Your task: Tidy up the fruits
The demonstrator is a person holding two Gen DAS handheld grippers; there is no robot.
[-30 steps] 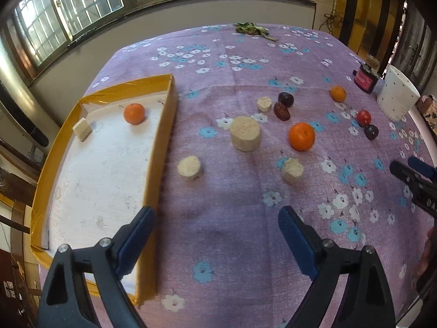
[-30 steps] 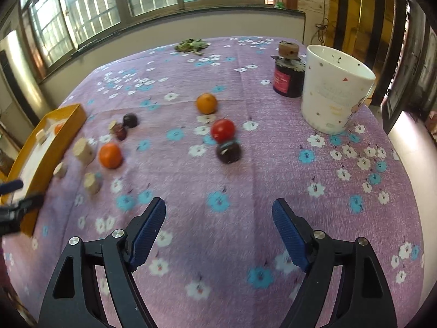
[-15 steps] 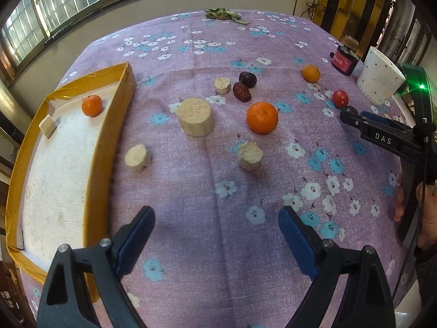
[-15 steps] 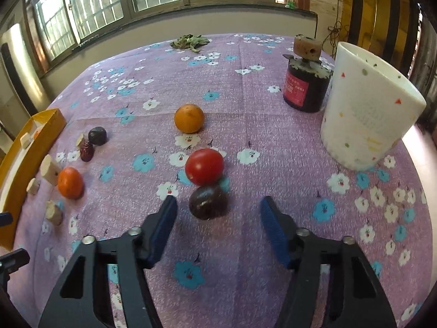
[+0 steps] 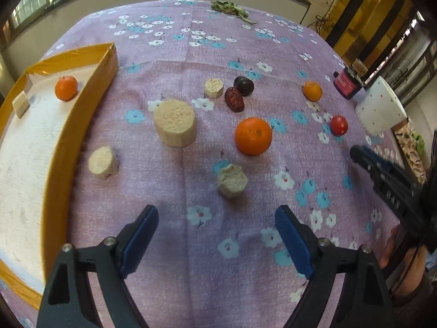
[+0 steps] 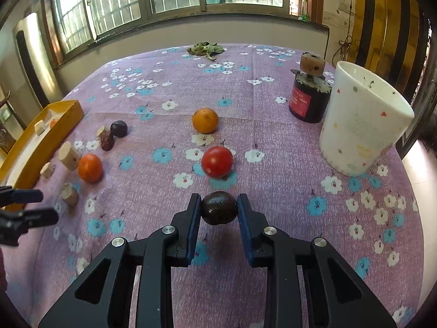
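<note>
One orange (image 5: pixel 65 87) is placed in the tray (image 5: pixel 52 164). Dark plum (image 6: pixel 218 208) is clamped by right gripper (image 6: pixel 218 210); left gripper (image 5: pixel 215 232) is held open, empty. Tomato (image 6: pixel 217 161) at 12 o'clock, others unsorted.

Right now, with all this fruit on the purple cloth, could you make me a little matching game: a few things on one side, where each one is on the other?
Things:
1. dark plum
2. red tomato
3. small orange
4. white cup

Places:
A. inside the yellow tray
B. beside the dark jar
C. between the right gripper's fingers
D. on the cloth just beyond the gripped fruit

Pairs: 1-C, 2-D, 3-A, 4-B
</note>
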